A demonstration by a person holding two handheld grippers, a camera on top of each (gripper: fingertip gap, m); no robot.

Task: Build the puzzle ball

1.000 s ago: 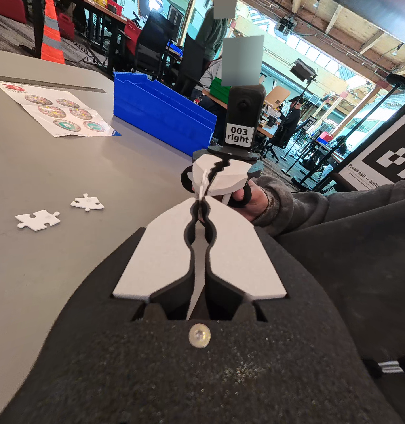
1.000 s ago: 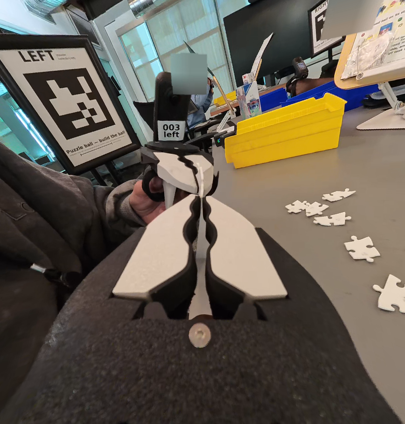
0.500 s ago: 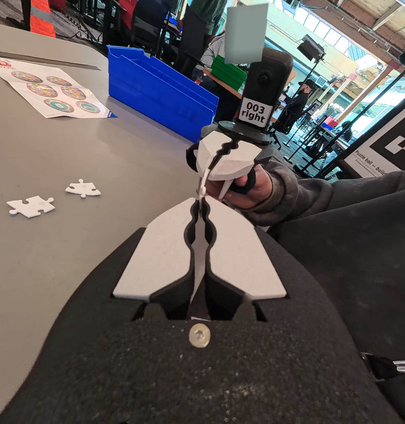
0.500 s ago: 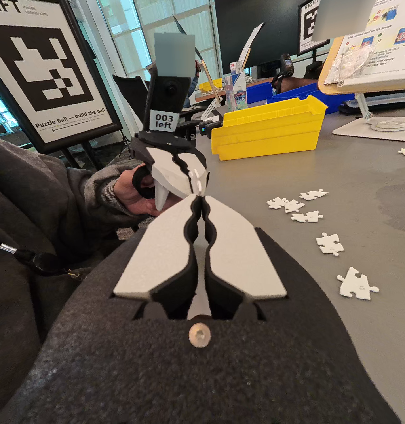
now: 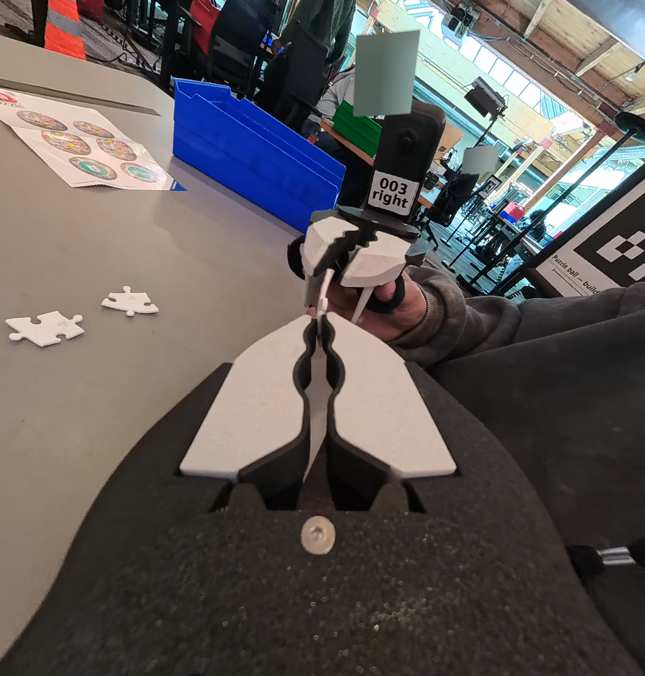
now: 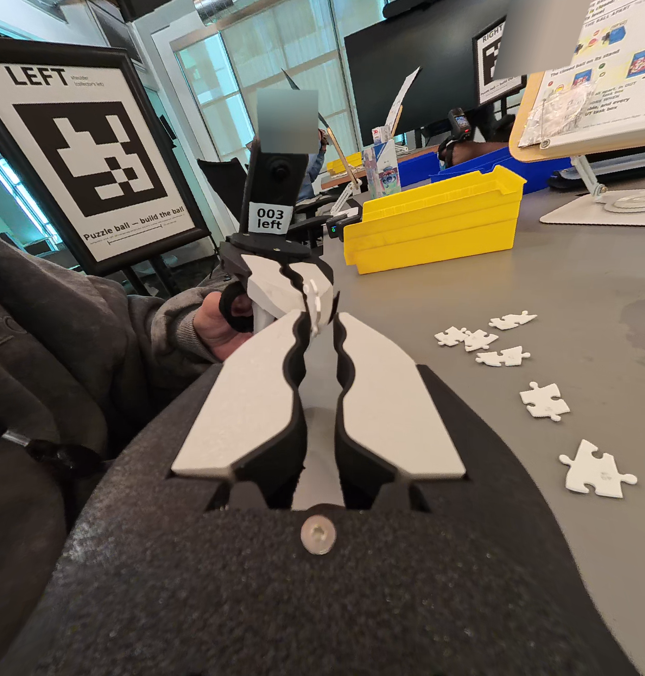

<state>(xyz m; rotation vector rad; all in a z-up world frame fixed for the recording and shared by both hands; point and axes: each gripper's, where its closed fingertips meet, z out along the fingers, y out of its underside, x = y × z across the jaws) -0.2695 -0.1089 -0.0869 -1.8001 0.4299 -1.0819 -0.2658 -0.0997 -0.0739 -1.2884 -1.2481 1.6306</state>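
Observation:
My left gripper (image 5: 318,322) is shut on thin white joined puzzle pieces (image 5: 323,292), held edge-on above the grey table (image 5: 130,237). In the right wrist view the left gripper (image 6: 295,289) faces me with the pieces (image 6: 313,301) sticking out of its tips. My right gripper (image 6: 319,316) is open, its jaws apart on either side of the pieces' edge and not clamping them. It also shows in the left wrist view (image 5: 350,256) with jaws apart. Loose white pieces lie on the table (image 5: 45,326) (image 5: 130,300) (image 6: 544,400) (image 6: 595,475).
A blue bin (image 5: 255,161) and a printed leaflet (image 5: 76,146) lie at the table's far side. A yellow bin (image 6: 434,223) and a tilted instruction stand (image 6: 587,109) are on the right. A framed marker sign (image 6: 87,153) stands behind. A person's grey sleeves hold both grippers. Left and right tips are no more than a few centimetres apart.
My right gripper has opened and let go of its piece, which stays joined to the one in my left gripper. Both grippers have shifted slightly.

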